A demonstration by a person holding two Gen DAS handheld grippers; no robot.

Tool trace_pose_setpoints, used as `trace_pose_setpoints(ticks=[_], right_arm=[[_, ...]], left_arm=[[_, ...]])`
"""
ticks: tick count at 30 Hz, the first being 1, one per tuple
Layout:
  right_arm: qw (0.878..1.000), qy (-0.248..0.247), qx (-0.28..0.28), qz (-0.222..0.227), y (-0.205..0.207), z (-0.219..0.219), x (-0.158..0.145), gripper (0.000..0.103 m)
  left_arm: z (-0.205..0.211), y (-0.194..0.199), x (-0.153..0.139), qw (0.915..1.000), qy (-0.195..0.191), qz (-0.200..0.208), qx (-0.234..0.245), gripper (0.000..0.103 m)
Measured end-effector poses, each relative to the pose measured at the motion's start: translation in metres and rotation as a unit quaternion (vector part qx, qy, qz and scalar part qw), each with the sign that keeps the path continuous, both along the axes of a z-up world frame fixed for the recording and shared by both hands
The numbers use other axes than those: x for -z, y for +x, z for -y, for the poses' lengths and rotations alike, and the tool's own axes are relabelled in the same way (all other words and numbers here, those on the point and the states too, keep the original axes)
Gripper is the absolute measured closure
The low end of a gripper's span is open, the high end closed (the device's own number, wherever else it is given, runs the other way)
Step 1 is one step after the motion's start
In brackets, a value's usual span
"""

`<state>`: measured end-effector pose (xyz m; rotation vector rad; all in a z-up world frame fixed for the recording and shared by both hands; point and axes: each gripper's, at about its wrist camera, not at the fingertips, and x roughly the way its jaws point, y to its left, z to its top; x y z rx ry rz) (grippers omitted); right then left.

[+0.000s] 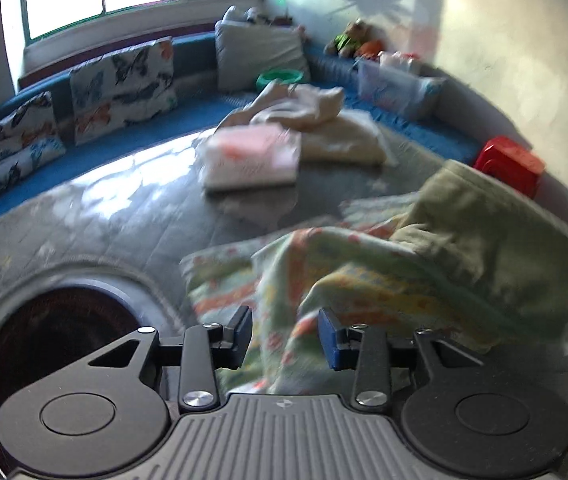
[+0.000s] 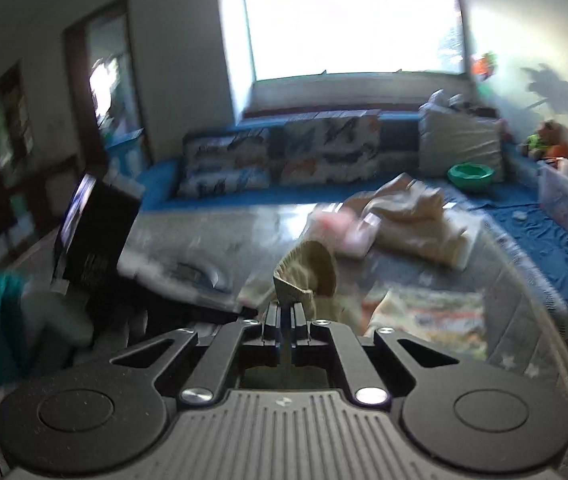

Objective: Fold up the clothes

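A light green patterned garment (image 1: 383, 268) with orange and yellow prints lies crumpled on the grey quilted mat (image 1: 104, 216), one end lifted at the right. My left gripper (image 1: 285, 336) is open, its jaws on either side of the garment's near edge, not closed on it. My right gripper (image 2: 285, 312) is shut on a fold of the green garment (image 2: 307, 272), which sticks up above the fingertips. A folded pink-and-white piece (image 1: 252, 160) and a heap of cream clothes (image 1: 323, 120) lie further back on the mat; both also show in the right wrist view (image 2: 411, 216).
A blue couch (image 1: 204, 108) with butterfly cushions (image 1: 124, 84) runs round the back. A green bowl (image 1: 280, 78), a clear plastic box (image 1: 395, 84) and a red stool (image 1: 511, 164) stand at the right. A round dark opening (image 1: 56, 344) is near left. A black device (image 2: 92, 224) stands left.
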<state>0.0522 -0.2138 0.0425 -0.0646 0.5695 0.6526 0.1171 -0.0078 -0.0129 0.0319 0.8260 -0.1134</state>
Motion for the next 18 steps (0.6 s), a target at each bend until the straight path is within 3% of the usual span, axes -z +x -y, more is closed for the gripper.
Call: trace_pose_setpoints(ticks=[2, 7, 11, 13, 18], right_arm=[[0.999, -0.032, 0.005, 0.008, -0.004, -0.009, 0.015, 0.098], [0.997, -0.028, 0.024, -0.066, 0.015, -0.014, 0.05, 0.092], [0.998, -0.022, 0.028, -0.056, 0.009, -0.013, 0.046, 0.078], [0.998, -0.01, 0.034, -0.05, 0.007, -0.007, 0.04, 0.065], [0.998, 0.004, 0.043, -0.038, 0.0, -0.001, 0.03, 0.059]], left_arm=[[-0.008, 0.0, 0.005, 0.9999, -0.005, -0.011, -0.011, 0.063], [-0.016, -0.005, 0.002, 0.9996, -0.012, -0.017, -0.017, 0.062], [-0.016, -0.012, -0.005, 0.9999, -0.008, -0.009, -0.011, 0.054], [-0.015, -0.015, -0.007, 0.9999, -0.012, -0.007, -0.009, 0.051], [-0.01, -0.02, -0.005, 0.9999, -0.009, -0.011, -0.005, 0.043]])
